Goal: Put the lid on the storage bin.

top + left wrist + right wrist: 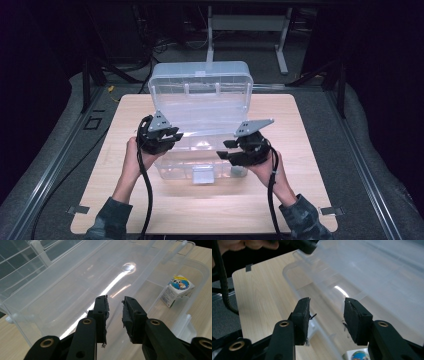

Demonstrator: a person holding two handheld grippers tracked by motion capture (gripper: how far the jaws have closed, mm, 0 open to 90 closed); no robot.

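Over open box (200, 150): left gripper (115, 312) jaws narrow, empty; right gripper (327, 315) jaws wider, empty.

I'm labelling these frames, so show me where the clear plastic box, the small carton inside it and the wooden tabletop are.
clear plastic box (200, 82): high view, on its raised lid.
small carton (178, 289): left gripper view, on its printed top and side.
wooden tabletop (300, 150): high view, bare wood right of the box.

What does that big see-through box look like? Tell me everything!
The clear plastic box sits on the wooden table. Its lid is open and stands up at the back, with two hinge tabs. A latch sticks out at the front. Inside, near the right end, lies one small printed carton. The left gripper is at the left edge of the box.
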